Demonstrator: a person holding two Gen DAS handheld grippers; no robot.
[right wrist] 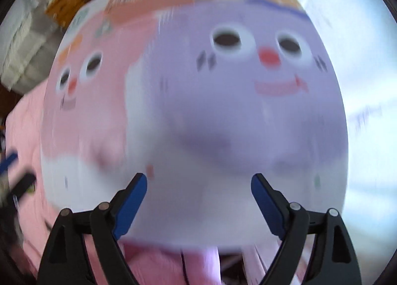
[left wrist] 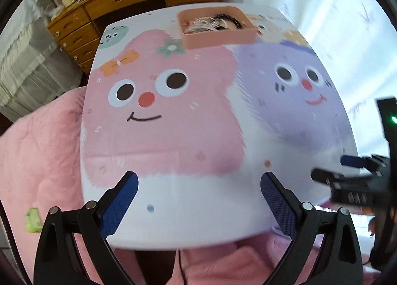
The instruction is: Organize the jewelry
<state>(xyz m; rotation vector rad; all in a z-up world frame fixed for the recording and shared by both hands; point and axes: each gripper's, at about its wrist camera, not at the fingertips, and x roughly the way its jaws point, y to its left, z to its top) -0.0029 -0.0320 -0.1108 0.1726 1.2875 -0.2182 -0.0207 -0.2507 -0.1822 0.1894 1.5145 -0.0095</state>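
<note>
Blue-padded fingers of the left gripper (left wrist: 199,181) stand wide apart over the near edge of the desk (left wrist: 198,223), holding nothing. The right gripper (right wrist: 199,182) is likewise spread and empty. At the desk's far edge sits a pink tray (left wrist: 217,27), its long axis left to right, holding jewelry (left wrist: 213,22) too blurred to identify. No writing is readable.

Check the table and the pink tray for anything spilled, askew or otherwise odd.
Nothing stands out. The pink tray sits flat at the table's far edge, with the jewelry inside it and none on the tabletop. Both hand-held grippers, left and right, are open and empty.
</note>
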